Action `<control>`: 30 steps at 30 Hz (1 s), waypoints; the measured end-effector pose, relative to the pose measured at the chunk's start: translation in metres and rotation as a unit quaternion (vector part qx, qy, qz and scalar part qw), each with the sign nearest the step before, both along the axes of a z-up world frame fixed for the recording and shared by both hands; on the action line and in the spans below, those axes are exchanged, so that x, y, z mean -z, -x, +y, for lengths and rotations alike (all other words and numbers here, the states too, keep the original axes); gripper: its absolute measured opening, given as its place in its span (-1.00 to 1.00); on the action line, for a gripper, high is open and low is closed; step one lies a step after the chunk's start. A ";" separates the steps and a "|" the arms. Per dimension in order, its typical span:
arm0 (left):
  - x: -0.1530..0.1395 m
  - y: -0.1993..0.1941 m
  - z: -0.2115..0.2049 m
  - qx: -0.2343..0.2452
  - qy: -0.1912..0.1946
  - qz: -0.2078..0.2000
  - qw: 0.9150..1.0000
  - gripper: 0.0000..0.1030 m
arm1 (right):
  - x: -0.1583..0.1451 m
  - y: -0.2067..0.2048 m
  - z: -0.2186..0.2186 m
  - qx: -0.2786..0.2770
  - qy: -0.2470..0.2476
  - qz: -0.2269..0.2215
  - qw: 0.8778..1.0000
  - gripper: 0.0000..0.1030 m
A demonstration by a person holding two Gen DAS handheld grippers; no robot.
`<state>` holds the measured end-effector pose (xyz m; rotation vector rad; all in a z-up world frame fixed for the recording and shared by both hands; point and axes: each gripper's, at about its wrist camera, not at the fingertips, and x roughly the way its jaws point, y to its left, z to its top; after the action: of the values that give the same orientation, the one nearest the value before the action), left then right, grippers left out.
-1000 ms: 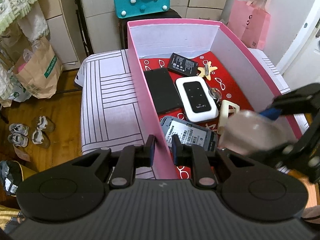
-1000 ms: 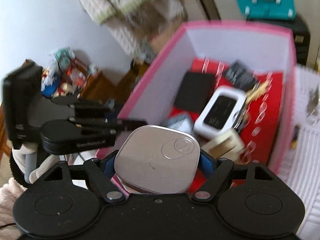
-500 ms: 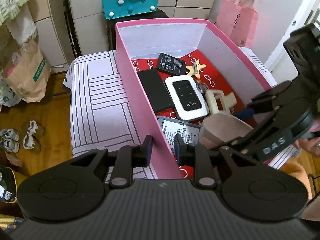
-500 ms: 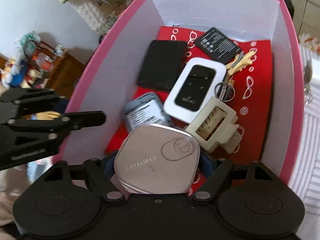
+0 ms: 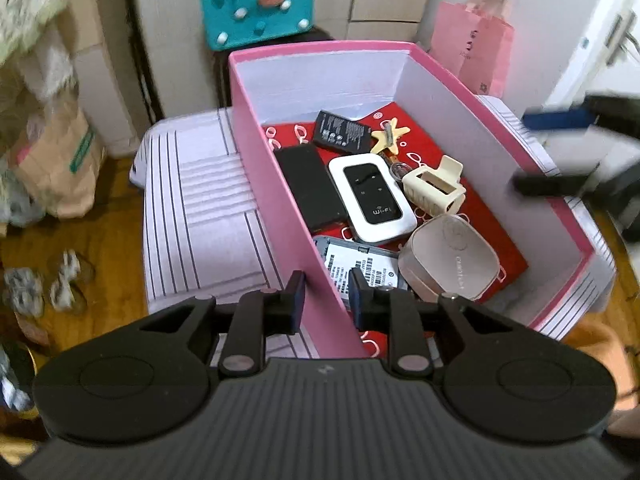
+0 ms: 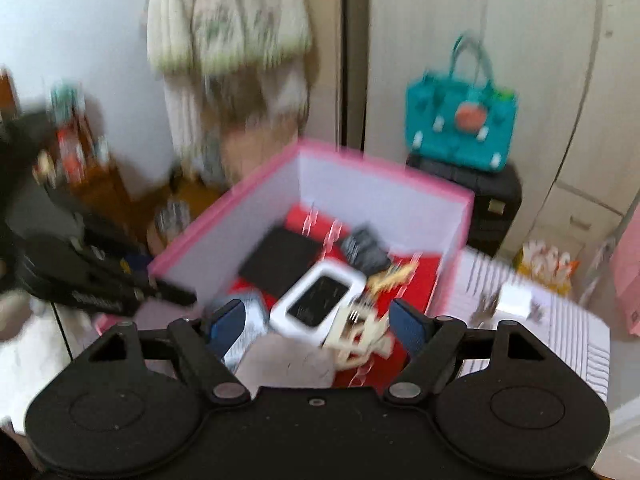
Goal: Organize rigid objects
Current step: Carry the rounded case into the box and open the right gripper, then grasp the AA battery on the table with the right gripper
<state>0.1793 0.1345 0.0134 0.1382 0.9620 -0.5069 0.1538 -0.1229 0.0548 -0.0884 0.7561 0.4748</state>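
A pink box [image 5: 276, 184] with a red lining holds a beige rounded case [image 5: 450, 258], a white Wi-Fi router [image 5: 372, 196], a cream hair claw [image 5: 434, 184], a black phone [image 5: 308, 184], a battery [image 5: 342, 132], a star clip [image 5: 390, 136] and a grey device [image 5: 356, 268]. My left gripper [image 5: 323, 294] is shut on the box's left wall near its front corner. My right gripper [image 6: 316, 326] is open and empty above the box's near end; it shows blurred at the right of the left wrist view [image 5: 560, 152]. The beige case [image 6: 284, 364] lies just below it.
The box stands on a striped cloth-covered table [image 5: 200, 216]. A white item [image 6: 514, 300] and small bits lie on the cloth right of the box. A teal bag [image 5: 256, 4] and a pink bag [image 5: 472, 44] stand behind. Shoes [image 5: 44, 284] lie on the wooden floor.
My right gripper opened and let go of the beige case, which now lies in the box by the hair claw. The right gripper has lifted and drawn back. My left gripper keeps its hold.
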 end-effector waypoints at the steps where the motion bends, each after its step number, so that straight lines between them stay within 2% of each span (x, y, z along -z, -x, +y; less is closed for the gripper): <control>1: 0.001 0.001 0.001 0.001 0.002 -0.006 1.000 -0.58 | -0.004 0.004 -0.016 0.010 -0.028 -0.015 0.999 0.60; 3: 0.001 0.001 0.003 -0.006 0.004 -0.008 1.000 -0.59 | -0.006 0.008 -0.045 0.039 -0.065 -0.029 0.997 0.60; 7: 0.001 -0.001 0.003 -0.024 -0.015 -0.020 0.999 -0.67 | 0.012 0.008 -0.091 0.093 -0.099 -0.036 0.990 0.52; 10: 0.001 -0.003 0.003 -0.036 -0.023 -0.017 0.999 -0.71 | 0.042 0.003 -0.123 0.120 -0.150 0.000 0.981 0.33; 12: 0.001 -0.004 0.000 -0.039 -0.032 -0.018 0.999 -0.73 | 0.063 -0.004 -0.134 0.137 -0.161 0.020 0.977 0.07; 13: 0.000 -0.003 -0.003 -0.041 -0.037 -0.020 0.998 -0.74 | 0.071 -0.005 -0.136 0.140 -0.158 0.024 0.977 0.03; 17: 0.001 -0.005 -0.007 -0.055 -0.049 -0.015 0.997 -0.77 | 0.094 -0.016 -0.119 0.128 -0.139 0.028 0.982 -0.38; 20: 0.005 -0.013 -0.007 -0.067 -0.049 0.022 0.996 -0.77 | 0.101 -0.018 -0.102 0.098 -0.095 0.005 0.991 -0.59; 23: 0.007 -0.013 -0.009 -0.069 -0.061 0.031 0.995 -0.79 | 0.106 -0.024 -0.085 0.079 -0.051 -0.023 0.995 -0.60; 26: 0.007 -0.009 -0.012 -0.073 -0.071 0.028 0.994 -0.82 | 0.113 -0.034 -0.080 0.104 -0.007 -0.029 0.994 -0.59; 30: 0.006 -0.009 -0.017 -0.074 -0.086 0.027 0.993 -0.84 | 0.121 -0.047 -0.082 0.105 -0.005 0.002 0.994 -0.57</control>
<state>0.1883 0.1177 0.0073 0.2076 1.0600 -0.2922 0.2004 -0.2052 -0.0663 0.0021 0.7568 0.2778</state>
